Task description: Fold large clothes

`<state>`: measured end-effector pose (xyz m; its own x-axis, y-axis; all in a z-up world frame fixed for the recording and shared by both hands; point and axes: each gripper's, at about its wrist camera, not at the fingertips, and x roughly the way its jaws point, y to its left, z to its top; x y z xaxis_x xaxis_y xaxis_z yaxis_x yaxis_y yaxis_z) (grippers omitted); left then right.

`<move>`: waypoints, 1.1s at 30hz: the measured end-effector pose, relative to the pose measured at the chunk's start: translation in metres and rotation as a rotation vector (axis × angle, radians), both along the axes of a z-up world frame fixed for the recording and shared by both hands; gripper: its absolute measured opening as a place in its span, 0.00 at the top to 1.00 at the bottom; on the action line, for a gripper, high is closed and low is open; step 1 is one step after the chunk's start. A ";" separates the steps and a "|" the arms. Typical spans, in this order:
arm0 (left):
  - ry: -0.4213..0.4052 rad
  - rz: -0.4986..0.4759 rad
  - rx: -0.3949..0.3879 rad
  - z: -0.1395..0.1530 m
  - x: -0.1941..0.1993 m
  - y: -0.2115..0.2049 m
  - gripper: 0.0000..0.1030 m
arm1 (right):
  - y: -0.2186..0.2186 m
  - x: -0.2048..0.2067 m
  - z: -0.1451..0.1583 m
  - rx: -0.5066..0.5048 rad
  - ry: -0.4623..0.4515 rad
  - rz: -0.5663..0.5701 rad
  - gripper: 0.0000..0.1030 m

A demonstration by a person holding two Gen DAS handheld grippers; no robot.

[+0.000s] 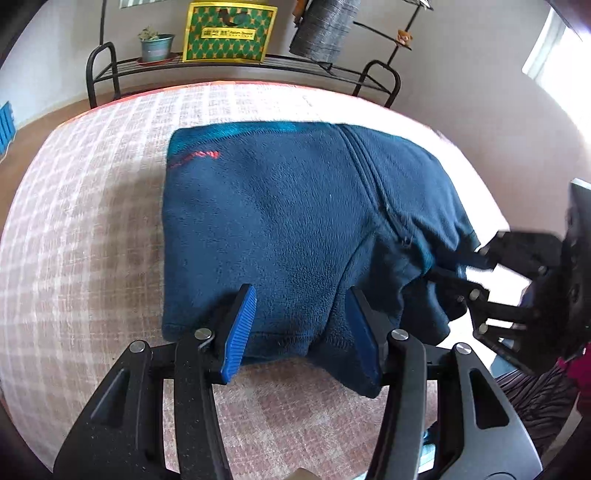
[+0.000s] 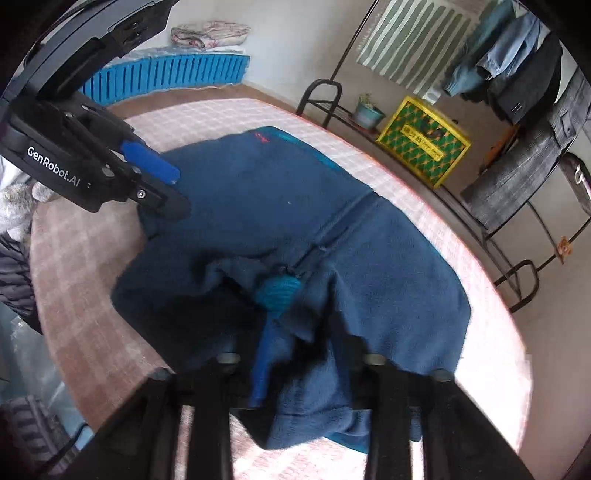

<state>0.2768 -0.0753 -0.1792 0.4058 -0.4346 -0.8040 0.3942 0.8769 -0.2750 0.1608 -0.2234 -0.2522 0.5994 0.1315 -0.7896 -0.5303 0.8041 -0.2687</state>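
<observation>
Midway through a fold, my navy fleece lies on the checked desk, its zip running toward the near right corner and a small red mark near the far left corner. It already looks doubled into a rough block, so I judge this to be a later fold, not the first.

My left gripper straddles the near hem with the jaws about half open; the right pad sits in a fold of cloth, the left one stands clear, and nothing is pinched. My right gripper has its jaws drawn nearly together over a bunch of fleece at the near right corner, where the teal lining shows. The pads are buried in fabric, so I read this as a grip and cannot see the contact itself.

Next, I judge, the left jaws must close on the hem so both corners can lift together and carry across toward the far edge.

Bare desk lies wide to the left and beyond the fleece. The near and right edges run close to the cloth. A black rack with a plant pot and a yellow-green box stands past the far edge.
</observation>
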 end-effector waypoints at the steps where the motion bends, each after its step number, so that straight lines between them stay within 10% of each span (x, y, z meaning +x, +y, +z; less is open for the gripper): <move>1: 0.000 0.009 -0.012 0.003 0.000 0.004 0.48 | -0.001 0.002 0.000 0.026 0.030 -0.002 0.86; 6: 0.031 0.108 -0.108 0.018 0.021 0.039 0.47 | -0.025 0.011 0.002 0.156 0.222 0.005 0.85; 18: 0.235 0.256 -0.372 -0.004 0.105 0.106 0.39 | -0.182 0.055 0.039 0.619 0.213 -0.317 0.24; 33: 0.370 0.241 -0.321 -0.075 0.120 0.088 0.31 | -0.212 0.092 -0.052 0.723 0.394 -0.407 0.23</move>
